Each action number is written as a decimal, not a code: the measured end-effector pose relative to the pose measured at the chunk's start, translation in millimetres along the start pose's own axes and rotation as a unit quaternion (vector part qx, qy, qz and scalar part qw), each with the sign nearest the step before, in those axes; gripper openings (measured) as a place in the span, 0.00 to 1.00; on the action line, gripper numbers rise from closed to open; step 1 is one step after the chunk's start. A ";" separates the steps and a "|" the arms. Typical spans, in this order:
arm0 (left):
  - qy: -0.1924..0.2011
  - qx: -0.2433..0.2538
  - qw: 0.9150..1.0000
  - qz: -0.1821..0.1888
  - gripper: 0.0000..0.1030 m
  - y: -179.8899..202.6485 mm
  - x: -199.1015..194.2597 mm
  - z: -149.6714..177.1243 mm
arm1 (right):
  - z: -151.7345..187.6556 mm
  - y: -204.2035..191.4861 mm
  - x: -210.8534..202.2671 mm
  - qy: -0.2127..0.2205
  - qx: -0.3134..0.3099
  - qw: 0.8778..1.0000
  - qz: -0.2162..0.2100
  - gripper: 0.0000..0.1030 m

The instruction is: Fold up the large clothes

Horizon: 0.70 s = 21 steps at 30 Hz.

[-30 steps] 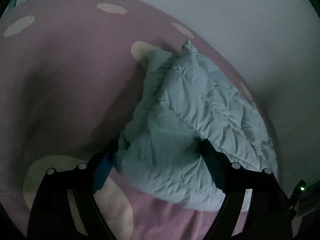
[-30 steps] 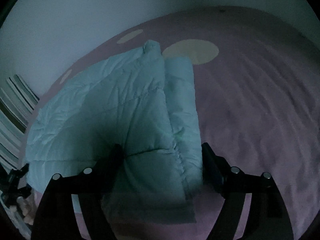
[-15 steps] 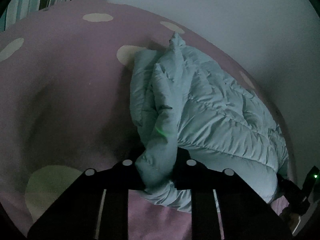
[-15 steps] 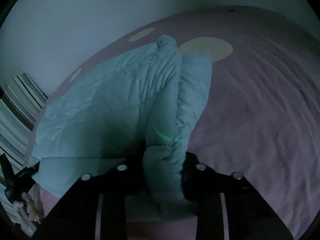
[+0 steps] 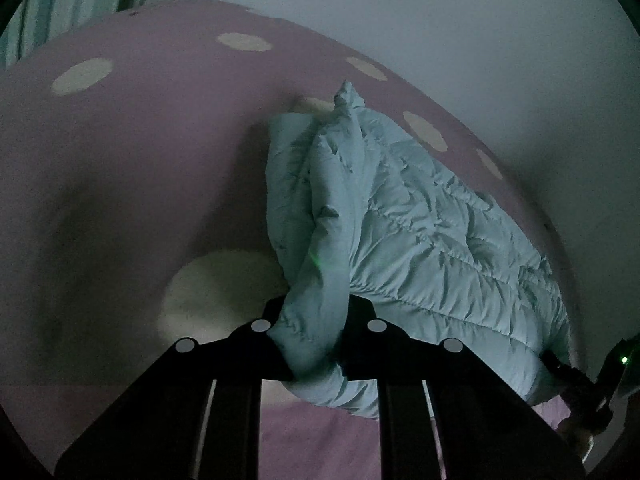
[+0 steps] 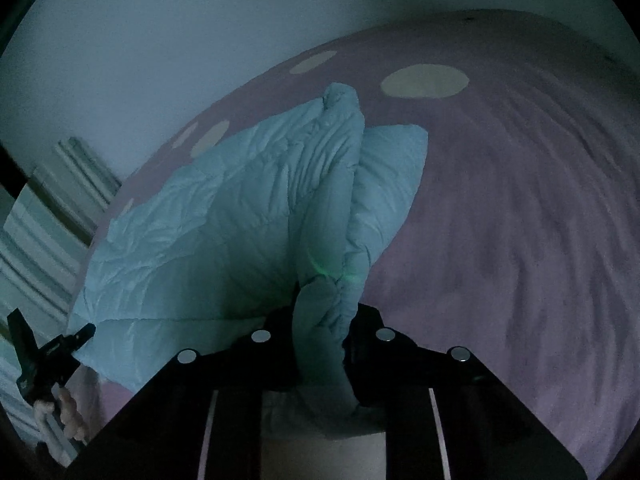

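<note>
Quilted jacket (image 5: 420, 240) pinched at two points by two grippers on a dotted bedspread (image 5: 120, 184).

One pale blue puffer garment, stitched in puffy horizontal channels and heavily creased, lies on the pink bedspread near the wall (image 5: 480, 48); its near hem is drawn up off the cover. Left gripper (image 5: 314, 344) has its two black fingers closed tight on a bunched fold of that hem, and right gripper (image 6: 322, 354) is likewise clamped on a thick roll of the fabric (both jaws nearly together, cloth filling the gap). A narrower padded panel, seemingly a sleeve, lies beside the jacket's main body. Six cream oval dots show on the bedspread in the left view, about five in the right. Striped curtain fabric (image 6: 36, 216) hangs beyond the bed's edge.
</note>
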<state>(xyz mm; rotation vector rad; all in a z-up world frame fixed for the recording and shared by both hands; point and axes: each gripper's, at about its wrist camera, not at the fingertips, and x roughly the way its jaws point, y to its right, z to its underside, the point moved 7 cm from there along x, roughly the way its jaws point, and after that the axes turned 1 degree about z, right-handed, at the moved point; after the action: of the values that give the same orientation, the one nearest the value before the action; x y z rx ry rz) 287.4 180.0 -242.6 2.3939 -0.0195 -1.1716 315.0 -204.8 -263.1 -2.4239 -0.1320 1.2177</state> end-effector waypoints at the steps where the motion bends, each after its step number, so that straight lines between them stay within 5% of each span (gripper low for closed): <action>1: -0.002 -0.008 1.000 0.002 0.13 -8.2 -9.3 7.5 | 4.8 -2.0 -2.9 -0.002 -0.002 1.000 -0.002 0.17; 10: -0.007 -0.022 1.000 -0.001 0.13 -39.0 -59.5 51.6 | 61.2 -10.8 -39.9 -0.016 -0.015 1.000 -0.014 0.17; 16: -0.010 -0.016 1.000 -0.003 0.14 -43.3 -57.7 61.2 | 72.2 -11.3 -41.4 -0.019 -0.021 0.999 -0.015 0.17; 21: -0.015 -0.027 0.999 -0.012 0.39 -51.0 -58.3 61.1 | 68.3 -6.2 -40.1 -0.021 -0.008 1.000 -0.015 0.29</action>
<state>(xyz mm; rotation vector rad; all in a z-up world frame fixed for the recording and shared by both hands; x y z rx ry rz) 194.9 213.0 -252.7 2.3363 0.0302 -1.2042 237.5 -187.6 -266.7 -2.4023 -0.1891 1.2584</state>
